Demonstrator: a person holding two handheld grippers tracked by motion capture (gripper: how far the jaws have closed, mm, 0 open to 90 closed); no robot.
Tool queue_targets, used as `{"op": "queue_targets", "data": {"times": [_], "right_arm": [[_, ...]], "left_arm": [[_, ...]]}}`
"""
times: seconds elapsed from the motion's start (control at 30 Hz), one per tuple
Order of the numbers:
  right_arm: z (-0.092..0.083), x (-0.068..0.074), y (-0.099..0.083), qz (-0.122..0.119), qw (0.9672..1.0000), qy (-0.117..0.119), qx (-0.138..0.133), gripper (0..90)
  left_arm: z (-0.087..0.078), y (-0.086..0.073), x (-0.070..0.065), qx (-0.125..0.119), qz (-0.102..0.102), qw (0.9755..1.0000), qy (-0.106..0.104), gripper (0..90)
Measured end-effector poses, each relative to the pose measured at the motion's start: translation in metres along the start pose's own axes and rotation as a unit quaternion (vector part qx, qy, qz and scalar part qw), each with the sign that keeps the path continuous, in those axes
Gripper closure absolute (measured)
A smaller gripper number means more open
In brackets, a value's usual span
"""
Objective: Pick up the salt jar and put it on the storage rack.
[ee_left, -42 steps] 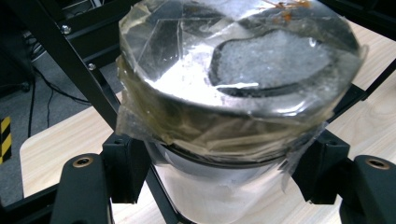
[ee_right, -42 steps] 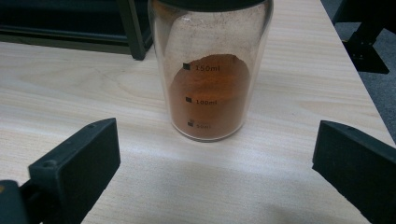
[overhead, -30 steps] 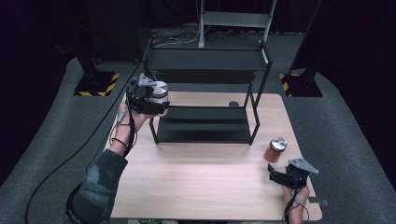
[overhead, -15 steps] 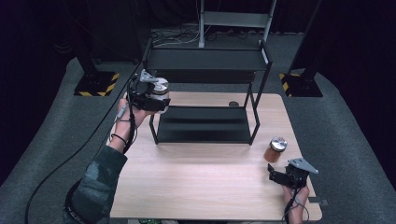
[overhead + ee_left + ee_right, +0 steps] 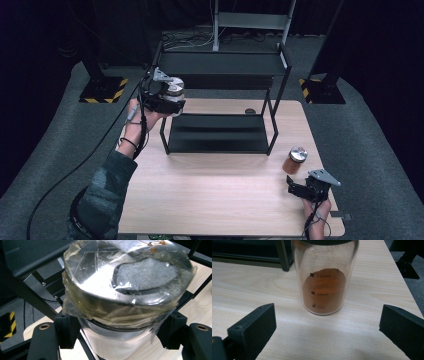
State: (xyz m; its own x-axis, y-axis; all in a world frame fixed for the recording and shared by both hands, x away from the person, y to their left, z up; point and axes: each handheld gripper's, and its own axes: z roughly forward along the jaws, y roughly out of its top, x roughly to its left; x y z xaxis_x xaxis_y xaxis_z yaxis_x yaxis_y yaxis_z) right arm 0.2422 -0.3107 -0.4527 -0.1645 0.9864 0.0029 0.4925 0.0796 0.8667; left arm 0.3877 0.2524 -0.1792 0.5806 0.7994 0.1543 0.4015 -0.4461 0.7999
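I'm holding the left gripper [image 5: 167, 97] up beside the rack [image 5: 220, 65], jaws pinching the white-filled jar [image 5: 125, 290] for shelving. Right gripper [image 5: 305, 187], jaws spread, is facing the orange-powder jar [image 5: 325, 277] on the worktop [image 5: 225, 200].

I see a light wooden table [image 5: 210, 200]. A black metal shelf rack [image 5: 220, 135] stands on it, with a glass jar of orange-brown powder [image 5: 295, 160] near its right edge.

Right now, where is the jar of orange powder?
The jar of orange powder stands on the table's right side in the high view, just beyond the open right tongs, off the black rack's front right corner.
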Motion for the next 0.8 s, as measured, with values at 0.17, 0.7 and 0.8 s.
{"op": "queue_targets", "data": {"times": [0.17, 0.7, 0.8], "right_arm": [[0.0, 0.0, 0.0, 0.0, 1.0, 0.0, 0.0, 0.0], [0.0, 0.0, 0.0, 0.001, 1.0, 0.0, 0.0, 0.0], [0.0, 0.0, 0.0, 0.001, 1.0, 0.001, 0.0, 0.0]], "left_arm": [[0.0, 0.005, -0.001, 0.0, 0.004, 1.0, 0.0, 30.4], [-0.006, 0.024, -0.004, 0.003, 0.02, 0.9998, 0.004, 30.4], [-0.007, 0.027, -0.004, 0.004, 0.023, 0.9997, 0.005, 30.4]]}}
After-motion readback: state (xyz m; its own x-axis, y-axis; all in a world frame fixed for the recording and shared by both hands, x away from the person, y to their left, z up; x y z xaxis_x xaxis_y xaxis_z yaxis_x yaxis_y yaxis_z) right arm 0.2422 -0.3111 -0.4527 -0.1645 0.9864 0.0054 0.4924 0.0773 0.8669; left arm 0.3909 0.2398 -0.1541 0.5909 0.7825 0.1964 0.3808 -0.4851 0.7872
